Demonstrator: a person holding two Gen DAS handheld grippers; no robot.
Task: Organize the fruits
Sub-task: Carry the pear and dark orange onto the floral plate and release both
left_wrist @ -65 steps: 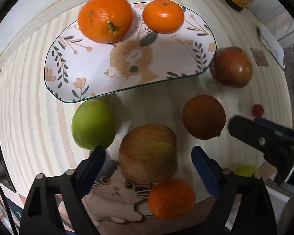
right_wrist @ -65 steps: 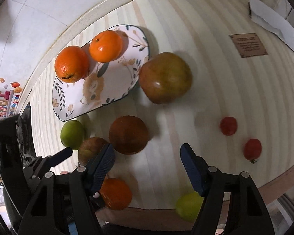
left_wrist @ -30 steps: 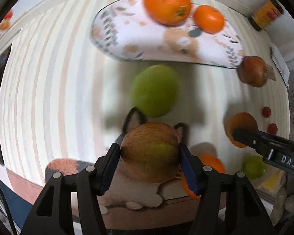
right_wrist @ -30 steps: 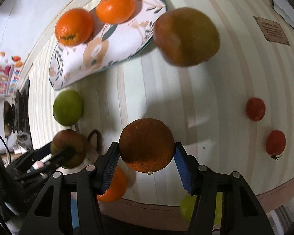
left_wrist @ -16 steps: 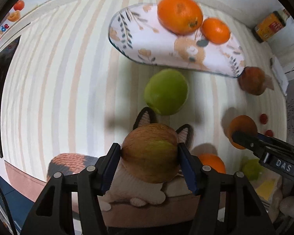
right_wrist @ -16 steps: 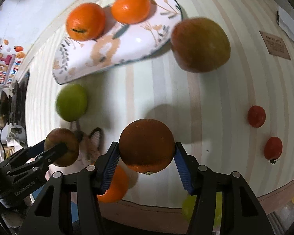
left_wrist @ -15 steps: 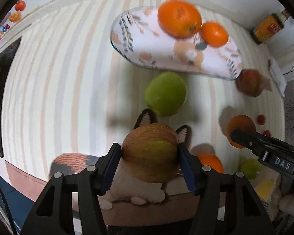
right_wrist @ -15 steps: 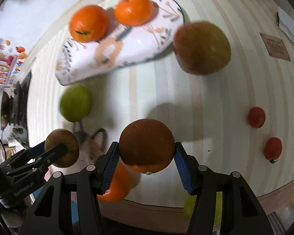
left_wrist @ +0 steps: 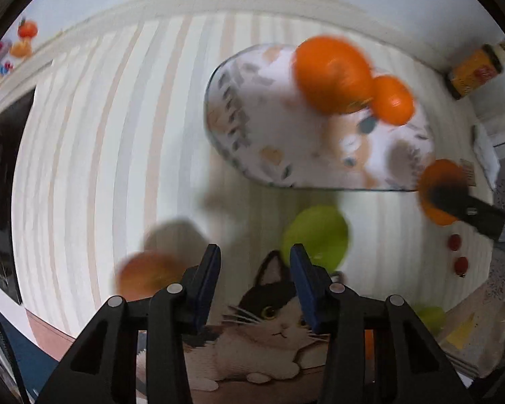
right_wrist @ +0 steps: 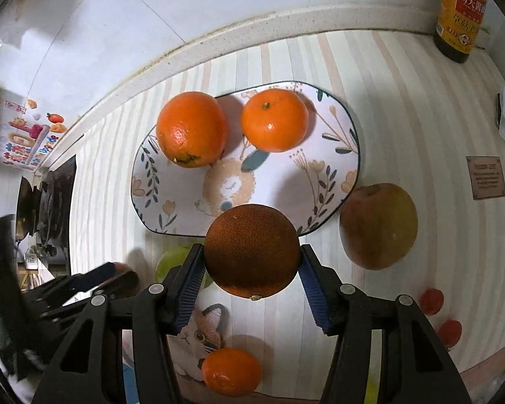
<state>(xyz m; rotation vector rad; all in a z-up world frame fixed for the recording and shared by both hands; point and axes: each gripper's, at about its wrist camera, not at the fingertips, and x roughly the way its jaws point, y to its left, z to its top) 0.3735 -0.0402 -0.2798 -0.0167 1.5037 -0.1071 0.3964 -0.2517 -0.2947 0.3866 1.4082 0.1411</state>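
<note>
My right gripper (right_wrist: 252,277) is shut on a dark orange (right_wrist: 252,249), held at the near rim of the floral plate (right_wrist: 279,188). Two oranges (right_wrist: 192,129) (right_wrist: 274,119) lie at the plate's far side. My left gripper (left_wrist: 254,286) has its jaws apart with nothing between them, above the cat mat (left_wrist: 272,333). A reddish apple (left_wrist: 148,274) lies blurred on the table to its left; it also shows behind the left gripper in the right wrist view (right_wrist: 126,277). A green apple (left_wrist: 314,235) lies just ahead.
A large apple (right_wrist: 378,225) lies right of the plate. A small orange (right_wrist: 230,372) sits on the cat mat. Two small red tomatoes (right_wrist: 431,301) lie at the right. A sauce bottle (right_wrist: 461,13) stands at the back right by the wall.
My left gripper has let go of the reddish apple, which now lies to its left. My right gripper has carried the dark orange forward to the plate's near rim.
</note>
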